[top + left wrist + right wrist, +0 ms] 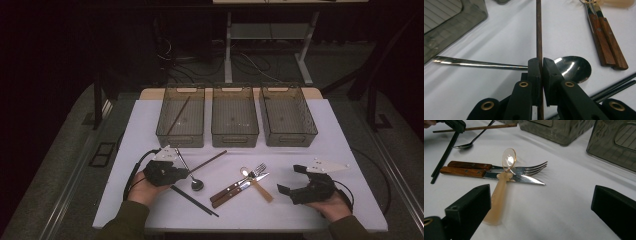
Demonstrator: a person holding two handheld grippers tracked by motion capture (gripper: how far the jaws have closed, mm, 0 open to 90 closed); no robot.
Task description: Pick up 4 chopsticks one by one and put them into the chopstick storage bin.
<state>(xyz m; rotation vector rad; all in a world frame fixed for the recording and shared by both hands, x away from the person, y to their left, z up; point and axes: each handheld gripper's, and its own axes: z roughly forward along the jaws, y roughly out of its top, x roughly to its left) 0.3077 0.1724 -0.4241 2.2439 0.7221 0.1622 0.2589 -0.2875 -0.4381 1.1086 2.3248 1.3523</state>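
Note:
My left gripper [186, 173] is shut on a thin brown chopstick [210, 160] near its end; the stick [539, 30] runs straight out between the black jaws, above a metal spoon [574, 68] lying on the white table. My right gripper [290, 179] rests open at the front right with nothing between its jaws. Just ahead of that gripper [541, 215] lies a translucent plastic spoon [501, 192], its bowl propped on a wooden-handled fork [534, 167] and knife [524, 178]. A pair of black chopsticks [195, 200] lies by the left hand.
Three smoky plastic bins stand in a row at the back: the left one [181, 135] has a brown chopstick inside, the middle [235, 135] and right [287, 135] look bare. The table's front edge [240, 227] runs just behind both hands.

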